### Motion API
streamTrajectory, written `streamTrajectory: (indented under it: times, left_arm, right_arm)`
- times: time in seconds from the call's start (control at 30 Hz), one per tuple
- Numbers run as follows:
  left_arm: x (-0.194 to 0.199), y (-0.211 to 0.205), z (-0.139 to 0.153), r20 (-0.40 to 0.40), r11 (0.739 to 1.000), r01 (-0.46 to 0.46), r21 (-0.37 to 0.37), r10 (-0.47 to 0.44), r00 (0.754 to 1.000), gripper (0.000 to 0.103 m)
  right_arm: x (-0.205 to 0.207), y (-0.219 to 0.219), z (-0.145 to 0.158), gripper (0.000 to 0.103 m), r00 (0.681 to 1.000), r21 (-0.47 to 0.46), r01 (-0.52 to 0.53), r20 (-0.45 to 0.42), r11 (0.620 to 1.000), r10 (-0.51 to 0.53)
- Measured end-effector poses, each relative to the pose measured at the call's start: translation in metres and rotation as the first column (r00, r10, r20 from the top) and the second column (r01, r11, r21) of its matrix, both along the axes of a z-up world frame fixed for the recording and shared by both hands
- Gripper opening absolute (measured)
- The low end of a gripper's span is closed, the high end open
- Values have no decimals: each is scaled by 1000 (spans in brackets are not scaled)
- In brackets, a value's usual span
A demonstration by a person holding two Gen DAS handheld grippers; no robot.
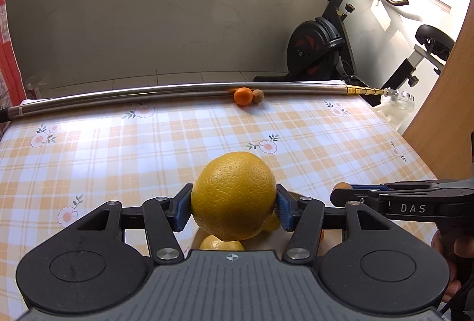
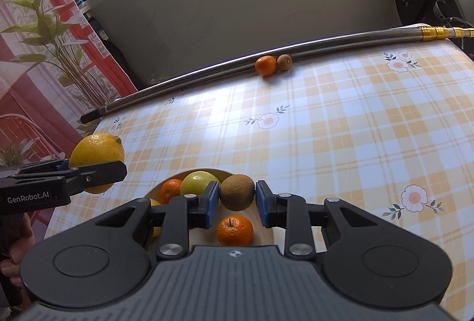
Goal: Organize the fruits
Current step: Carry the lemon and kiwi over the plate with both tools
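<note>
My left gripper (image 1: 234, 204) is shut on a large yellow citrus fruit (image 1: 234, 193), held above the table. Under it a lemon (image 1: 220, 244) shows. My right gripper (image 2: 237, 199) is shut on a brown kiwi (image 2: 237, 192) over a pale bowl (image 2: 264, 233). In the bowl lie a tangerine (image 2: 235, 230), a yellow-green fruit (image 2: 199, 182) and another tangerine (image 2: 171, 189). In the right wrist view the left gripper (image 2: 99, 169) carries the yellow fruit (image 2: 96, 150) at the left. At the table's far edge a tangerine (image 2: 265, 65) touches a second kiwi (image 2: 284, 62).
A long metal pole (image 1: 148, 92) lies along the far edge of the table, whose cloth (image 1: 118, 149) is checked orange with flowers. An exercise bike (image 1: 323, 45) stands behind on the right, a wooden panel (image 1: 444, 113) at the right edge. A person's hand (image 2: 14, 255) holds the left handle.
</note>
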State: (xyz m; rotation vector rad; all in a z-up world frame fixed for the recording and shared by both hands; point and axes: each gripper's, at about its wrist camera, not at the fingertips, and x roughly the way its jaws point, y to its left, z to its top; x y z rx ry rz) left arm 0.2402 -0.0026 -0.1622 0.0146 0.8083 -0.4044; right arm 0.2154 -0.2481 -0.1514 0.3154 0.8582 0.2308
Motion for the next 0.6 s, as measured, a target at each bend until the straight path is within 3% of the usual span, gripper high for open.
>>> streamTrajectory:
  times: [0.6]
  left_arm:
    - [-15,-32,-51,-71,987,142,73,-137,988,59]
  right_arm:
    - [-16,-4,-8,30,1000,-8,6,-26,1000,-6]
